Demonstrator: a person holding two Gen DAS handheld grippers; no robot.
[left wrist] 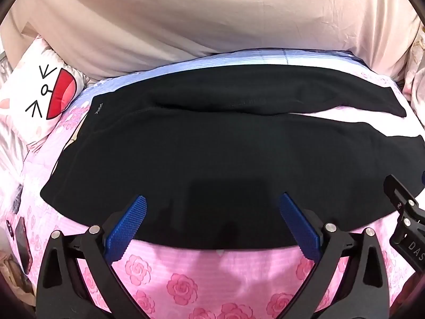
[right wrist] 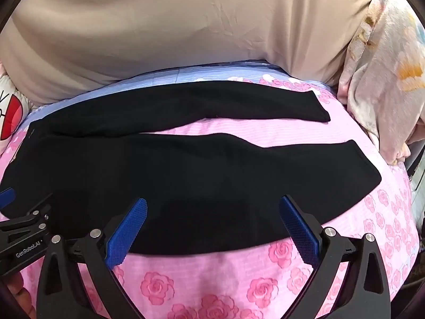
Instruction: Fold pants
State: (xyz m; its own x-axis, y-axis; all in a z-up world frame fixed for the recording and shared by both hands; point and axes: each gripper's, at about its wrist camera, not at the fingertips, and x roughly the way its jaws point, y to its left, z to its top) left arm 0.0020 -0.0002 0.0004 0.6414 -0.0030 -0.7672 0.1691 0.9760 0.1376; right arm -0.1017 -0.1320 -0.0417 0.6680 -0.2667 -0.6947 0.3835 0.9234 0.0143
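Black pants [left wrist: 202, 143] lie flat on a pink rose-print bedspread [left wrist: 186, 279], waistband to the left, both legs running right with a gap between them. In the right wrist view the pants [right wrist: 186, 175] show both leg ends at the right. My left gripper [left wrist: 212, 207] is open, its blue pads over the near edge of the near leg, holding nothing. My right gripper [right wrist: 212, 210] is open and empty over the same near edge, further right. Each gripper's body shows at the edge of the other's view: the right one [left wrist: 406, 212], the left one [right wrist: 24, 228].
A white cartoon-face pillow [left wrist: 45, 98] lies at the far left. A beige quilt [left wrist: 212, 21] is bunched behind the pants. A floral blanket [right wrist: 385, 85] is heaped at the right. A phone [left wrist: 22, 242] lies near the bed's left edge.
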